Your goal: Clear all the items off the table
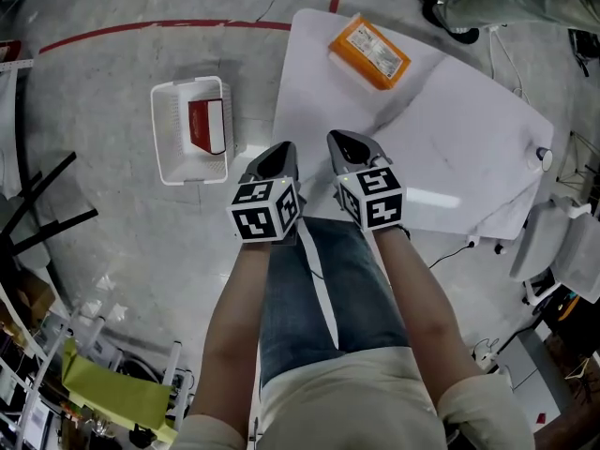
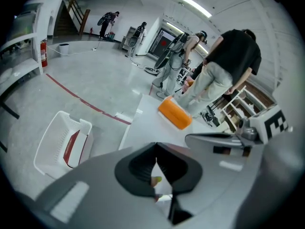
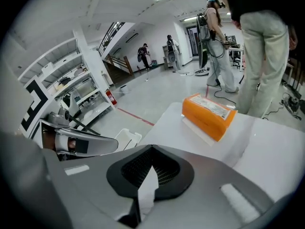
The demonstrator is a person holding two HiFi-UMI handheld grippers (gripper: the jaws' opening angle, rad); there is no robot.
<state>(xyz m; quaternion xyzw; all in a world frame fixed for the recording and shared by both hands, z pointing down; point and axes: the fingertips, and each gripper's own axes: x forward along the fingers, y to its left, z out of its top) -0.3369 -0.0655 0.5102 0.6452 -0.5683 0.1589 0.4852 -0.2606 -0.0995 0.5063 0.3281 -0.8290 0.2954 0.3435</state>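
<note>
Left gripper (image 1: pixel 280 151) and right gripper (image 1: pixel 348 142) are both pinched shut, empty, and reaching like that could shove the orange box (image 1: pixel 368 52) off the table (image 1: pixel 450 148).

My feed is bright and even: ceiling strip lights (image 2: pixel 190 3) wash the room in cool white. The white bench (image 1: pixel 450 157) glares, with a hot streak near the edge closest to me, and the pale floor (image 1: pixel 112 82) has a sheen; shadows are soft and faint. Both gripper views bulge fisheye-style, with bent walls and black corners. Close up, the left hand-held gripper (image 2: pixel 156 151) and right hand-held gripper (image 3: pixel 152 149) are soft grey blur. The orange box (image 2: pixel 175 113) looks smeared in the left gripper view, crisp in the right.
</note>
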